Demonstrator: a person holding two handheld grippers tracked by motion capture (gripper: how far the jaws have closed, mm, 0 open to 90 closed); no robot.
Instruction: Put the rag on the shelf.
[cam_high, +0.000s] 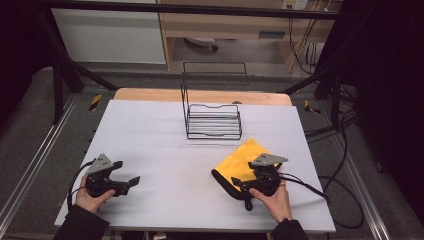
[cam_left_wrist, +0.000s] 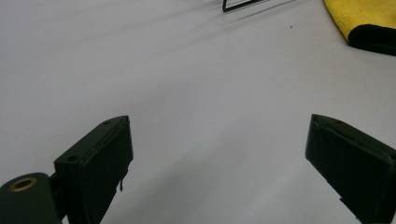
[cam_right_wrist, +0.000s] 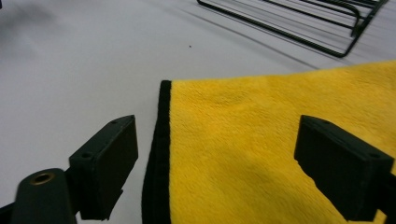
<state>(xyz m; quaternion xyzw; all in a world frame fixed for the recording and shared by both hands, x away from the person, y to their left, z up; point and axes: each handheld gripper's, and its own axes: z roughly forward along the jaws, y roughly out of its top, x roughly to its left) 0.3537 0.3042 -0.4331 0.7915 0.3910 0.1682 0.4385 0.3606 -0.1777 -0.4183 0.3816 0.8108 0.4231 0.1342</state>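
1. Lower left of the high view: the left gripper (cam_high: 131, 182) rests on the white table (cam_high: 150, 135), jaws wide, holding nothing.
2. Centre: a wire rack (cam_high: 214, 121) stands apart.
3. Lower right: the right gripper (cam_high: 239, 186), jaws wide, straddles the black-edged side of the yellow cloth (cam_high: 243, 156), not pressing it.

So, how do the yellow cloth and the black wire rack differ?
The yellow cloth lies flat and soft under the right gripper, whose open jaws straddle its black edge; the black wire rack stands rigid farther back, untouched. The cloth is solid; the rack is open wire. Both sit on the white table.
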